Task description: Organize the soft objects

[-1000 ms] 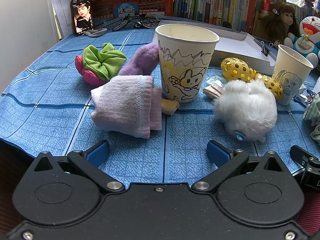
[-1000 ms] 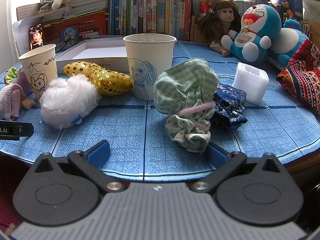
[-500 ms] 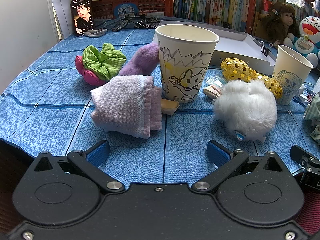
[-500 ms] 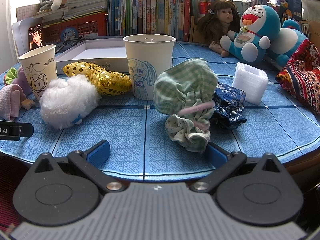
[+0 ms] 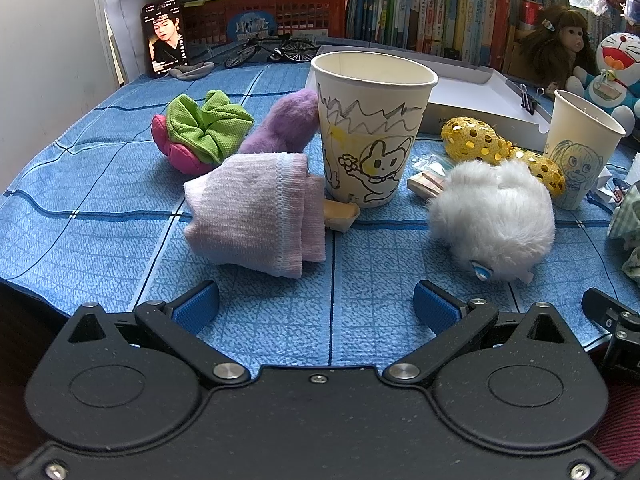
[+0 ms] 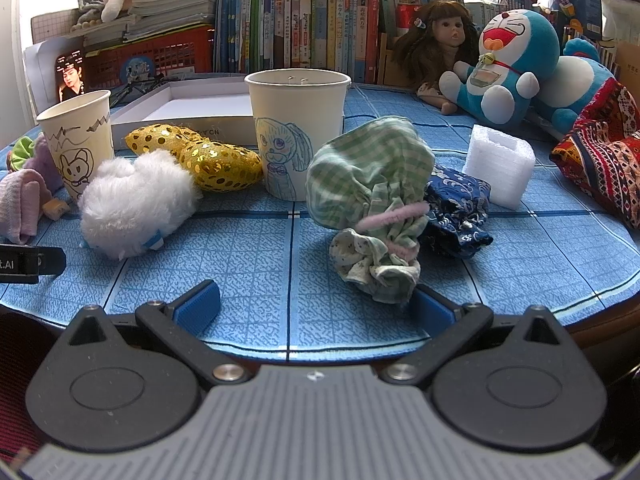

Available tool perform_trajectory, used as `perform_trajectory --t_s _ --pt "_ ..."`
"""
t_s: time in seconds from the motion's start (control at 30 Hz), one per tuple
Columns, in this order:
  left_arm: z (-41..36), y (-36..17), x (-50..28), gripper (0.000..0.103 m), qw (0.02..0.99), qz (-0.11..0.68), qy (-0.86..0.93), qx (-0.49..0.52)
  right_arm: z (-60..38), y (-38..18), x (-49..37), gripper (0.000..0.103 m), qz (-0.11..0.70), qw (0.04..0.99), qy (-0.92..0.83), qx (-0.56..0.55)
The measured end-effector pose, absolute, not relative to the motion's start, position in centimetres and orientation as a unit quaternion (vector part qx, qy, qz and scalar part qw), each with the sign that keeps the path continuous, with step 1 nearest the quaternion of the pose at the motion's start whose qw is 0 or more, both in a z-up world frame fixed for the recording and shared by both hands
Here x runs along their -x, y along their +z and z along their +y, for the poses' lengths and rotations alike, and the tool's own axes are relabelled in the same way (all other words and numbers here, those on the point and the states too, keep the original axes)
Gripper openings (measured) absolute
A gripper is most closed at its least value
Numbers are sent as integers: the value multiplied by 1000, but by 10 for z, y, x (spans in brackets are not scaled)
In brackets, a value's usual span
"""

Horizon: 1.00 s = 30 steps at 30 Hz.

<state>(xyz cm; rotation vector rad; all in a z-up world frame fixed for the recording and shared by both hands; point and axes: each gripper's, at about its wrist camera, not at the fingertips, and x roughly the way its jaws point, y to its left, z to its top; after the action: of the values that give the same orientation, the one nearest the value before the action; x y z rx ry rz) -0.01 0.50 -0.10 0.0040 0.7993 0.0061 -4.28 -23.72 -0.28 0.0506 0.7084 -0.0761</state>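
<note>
My left gripper (image 5: pixel 316 308) is open and empty at the table's near edge. Ahead of it lie a pink folded sock (image 5: pixel 256 216), a green scrunchie (image 5: pixel 204 124) on a pink one, a purple plush piece (image 5: pixel 288 120) and a white fluffy ball (image 5: pixel 492 216), around a paper cup with a rabbit drawing (image 5: pixel 372 132). My right gripper (image 6: pixel 316 308) is open and empty. Just ahead lie a green checked cloth bundle (image 6: pixel 368 184), a blue patterned cloth (image 6: pixel 456 208), the fluffy ball (image 6: pixel 136 204) and gold sequin pieces (image 6: pixel 208 156) beside a second cup (image 6: pixel 296 128).
A white shallow box (image 6: pixel 180 108) stands behind the cups. A white foam block (image 6: pixel 500 160), a patterned red cloth (image 6: pixel 600 164), a doll (image 6: pixel 440 48) and Doraemon plushes (image 6: pixel 512 68) are at the right. Books and a red basket (image 5: pixel 264 12) line the back.
</note>
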Motion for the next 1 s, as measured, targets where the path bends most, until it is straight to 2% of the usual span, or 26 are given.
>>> perform_trajectory --t_s 0.73,1.0 --pt "6 -6 9 103 934 357 -12 -7 -244 -7 54 103 299 954 -19 -30" --pt "20 15 20 98 942 331 -42 34 -249 13 74 103 223 974 -20 -20"
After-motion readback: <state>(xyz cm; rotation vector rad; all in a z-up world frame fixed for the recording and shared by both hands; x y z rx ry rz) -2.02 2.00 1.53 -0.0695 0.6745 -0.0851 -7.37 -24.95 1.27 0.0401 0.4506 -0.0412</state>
